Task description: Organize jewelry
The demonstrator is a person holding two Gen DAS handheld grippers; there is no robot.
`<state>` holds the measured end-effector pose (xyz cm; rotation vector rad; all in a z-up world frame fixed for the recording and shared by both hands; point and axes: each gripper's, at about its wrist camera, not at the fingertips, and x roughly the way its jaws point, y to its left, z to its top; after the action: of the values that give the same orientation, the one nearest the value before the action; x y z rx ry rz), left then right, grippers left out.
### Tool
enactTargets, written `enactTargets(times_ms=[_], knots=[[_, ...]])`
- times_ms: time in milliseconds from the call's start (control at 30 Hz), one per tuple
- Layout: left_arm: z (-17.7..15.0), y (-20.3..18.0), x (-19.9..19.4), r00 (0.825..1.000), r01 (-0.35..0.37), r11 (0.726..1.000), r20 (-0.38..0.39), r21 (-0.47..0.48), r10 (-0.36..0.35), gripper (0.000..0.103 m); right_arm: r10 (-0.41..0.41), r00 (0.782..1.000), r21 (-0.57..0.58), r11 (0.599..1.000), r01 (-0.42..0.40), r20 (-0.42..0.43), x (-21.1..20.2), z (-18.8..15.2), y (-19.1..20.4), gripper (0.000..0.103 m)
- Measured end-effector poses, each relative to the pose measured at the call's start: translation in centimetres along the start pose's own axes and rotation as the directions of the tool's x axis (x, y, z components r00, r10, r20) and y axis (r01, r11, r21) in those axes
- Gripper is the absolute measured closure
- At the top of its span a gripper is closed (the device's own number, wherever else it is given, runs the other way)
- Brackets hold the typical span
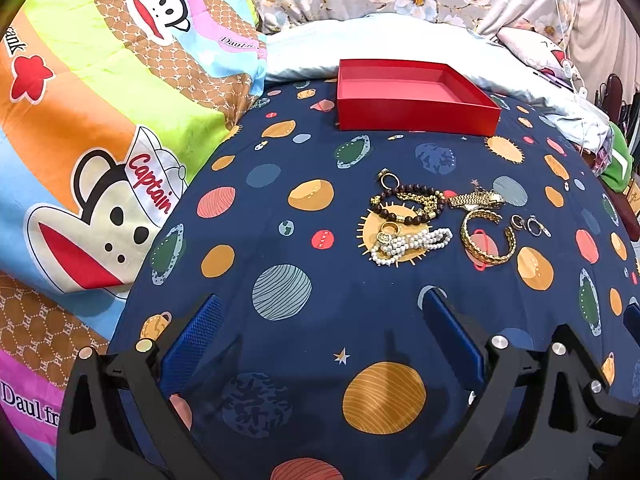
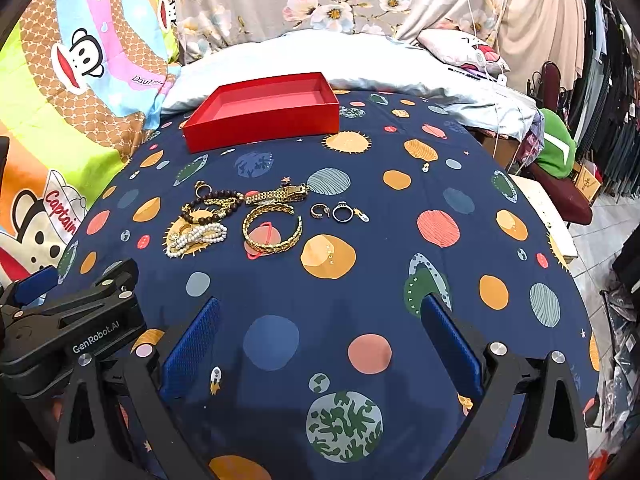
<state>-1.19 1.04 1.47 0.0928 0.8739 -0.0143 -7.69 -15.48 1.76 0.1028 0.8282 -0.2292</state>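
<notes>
Both the left hand-held gripper [image 1: 320, 312] and right hand-held gripper [image 2: 320, 312] hover wide and empty, since the jewelry pile [image 2: 236, 216] lies on the bed, short of the empty red box [image 2: 264, 110].

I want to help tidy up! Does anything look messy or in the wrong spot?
Yes. The shallow red cardboard box sits empty, while the jewelry lies on the planet-print navy bedsheet. The white pearl bracelet, dark wooden bead bracelet and a gold chain are tangled in one heap.
</notes>
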Motion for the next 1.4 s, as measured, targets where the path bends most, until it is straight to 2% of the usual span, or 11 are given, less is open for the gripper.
enactTargets(times_ms=[667, 700, 1000, 1200, 1400], knots=[[-0.2, 0.0, 0.9, 1.0, -0.001, 1.0, -0.014, 0.003, 0.001, 0.005, 0.003, 1.0, 0.007, 1.0, -0.003, -0.009, -0.1, -0.5, 0.2, 0.005], [-0.3, 0.0, 1.0, 1.0, -0.002, 1.0, -0.015, 0.004, 0.002, 0.005, 0.004, 1.0, 0.009, 1.0, -0.004, -0.014, 0.8, -0.6, -0.2, 0.005], [-0.6, -0.2, 1.5, 1.0, 0.003, 1.0, -0.025, 0.004, -0.003, 0.005, 0.006, 1.0, 0.01, 1.0, -0.005, -0.024, 1.1, -0.6, -0.1, 0.005], [-0.6, 0.2, 2.1, 0.999, 0.041, 0.999, -0.034, -0.008, -0.041, 0.005, 0.007, 0.999, 0.004, 1.0, -0.007, -0.037, 1.9, -0.3, -0.2, 0.005], [0.4, 1.7, 4.0, 0.993, 0.097, 0.992, -0.056, -0.075, -0.101, 0.005, 0.022, 0.997, 0.031, 0.999, -0.02, -0.068, 3.6, 0.2, -1.3, 0.005]])
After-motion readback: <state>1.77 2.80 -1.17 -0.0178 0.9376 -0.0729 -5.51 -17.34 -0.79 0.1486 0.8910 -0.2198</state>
